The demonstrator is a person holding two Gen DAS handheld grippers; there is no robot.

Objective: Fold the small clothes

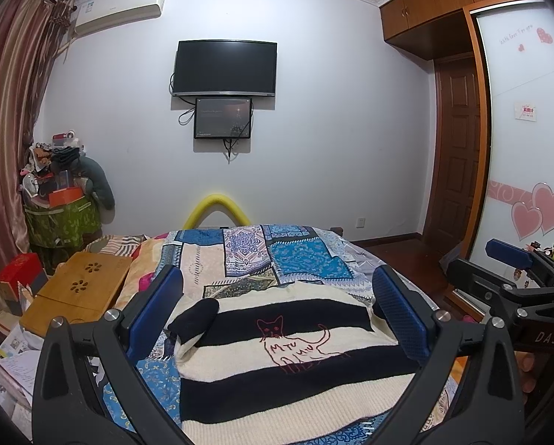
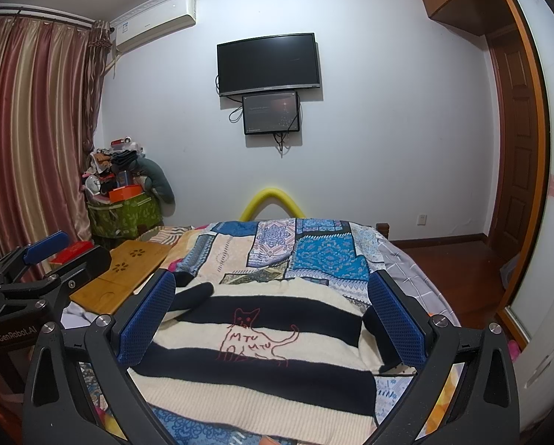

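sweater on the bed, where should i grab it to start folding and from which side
Probably take the sweater by its dark sleeve, which lies folded in across the upper left of the striped body. Bring the left tool in from the left edge, low over the quilt: the sleeve end stands proud of the flat knit, so one finger can slide under it. Both tools are open and hold nothing.

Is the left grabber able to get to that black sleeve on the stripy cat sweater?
Probably yes. The left gripper is open and holds nothing, and the black sleeve lies on top of the striped sweater beside its left finger, with nothing covering it. It looks like a short reach.
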